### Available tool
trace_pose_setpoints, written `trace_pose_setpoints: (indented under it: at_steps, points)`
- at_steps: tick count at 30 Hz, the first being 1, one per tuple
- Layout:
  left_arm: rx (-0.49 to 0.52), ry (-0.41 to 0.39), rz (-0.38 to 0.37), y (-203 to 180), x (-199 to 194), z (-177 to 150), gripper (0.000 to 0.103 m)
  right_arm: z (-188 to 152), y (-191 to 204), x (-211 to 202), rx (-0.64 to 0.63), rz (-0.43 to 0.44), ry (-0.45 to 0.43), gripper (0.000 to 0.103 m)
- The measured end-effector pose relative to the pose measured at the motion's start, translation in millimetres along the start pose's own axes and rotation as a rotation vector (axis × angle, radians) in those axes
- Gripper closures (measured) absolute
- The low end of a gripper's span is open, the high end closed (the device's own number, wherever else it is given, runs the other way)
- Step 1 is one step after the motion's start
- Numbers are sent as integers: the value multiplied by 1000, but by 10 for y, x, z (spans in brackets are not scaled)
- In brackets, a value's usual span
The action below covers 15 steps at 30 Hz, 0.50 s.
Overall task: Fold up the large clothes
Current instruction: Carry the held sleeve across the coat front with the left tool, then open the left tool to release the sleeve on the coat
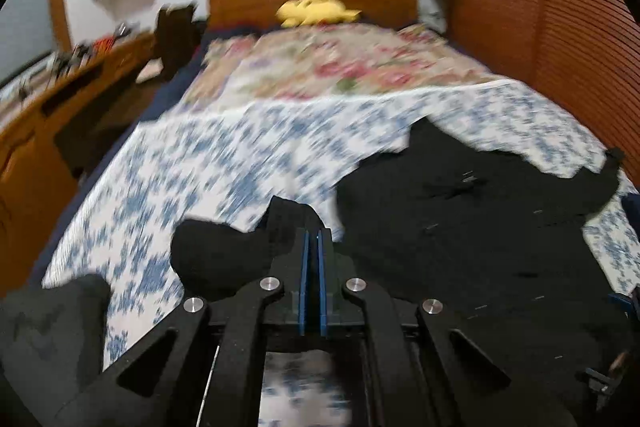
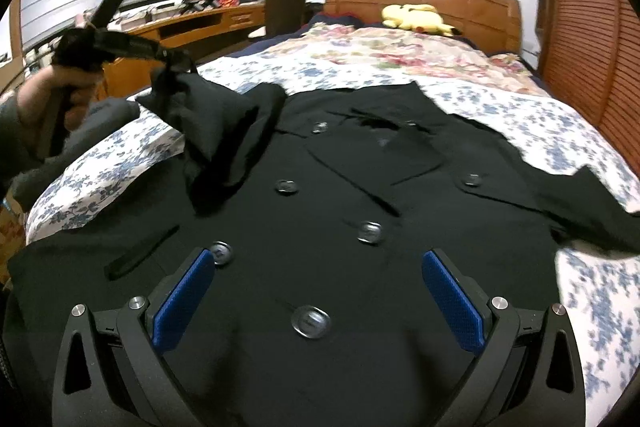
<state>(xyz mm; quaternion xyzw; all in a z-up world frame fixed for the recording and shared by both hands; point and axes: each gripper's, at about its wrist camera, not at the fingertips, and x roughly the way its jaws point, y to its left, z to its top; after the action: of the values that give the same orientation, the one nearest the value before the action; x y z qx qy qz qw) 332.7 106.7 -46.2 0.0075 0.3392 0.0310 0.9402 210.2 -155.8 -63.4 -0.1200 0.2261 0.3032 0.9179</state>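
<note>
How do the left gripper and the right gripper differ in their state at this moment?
The left gripper has its jaws shut on black cloth of the coat sleeve, while the right gripper stands wide open and holds nothing. The left gripper has the sleeve raised off the bedspread; the right gripper hovers over the buttoned front of the black coat. Both have blue pads on black fingers.

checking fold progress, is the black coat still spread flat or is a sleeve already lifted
Mostly spread, buttons up, on the bed. One sleeve of the black coat is lifted, pinched in the shut left gripper.
</note>
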Motion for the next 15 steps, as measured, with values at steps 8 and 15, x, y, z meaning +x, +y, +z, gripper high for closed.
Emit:
trace_pose_setpoints:
  at_steps: [8,15]
  points:
    - [136,-88,-113,-1047,-528,287,99,-173,-294,-528,75,-79,-42,0]
    - [251,-90,-220,-1829,-842,188,98,-327,-491,-862,135,-153,-42,0]
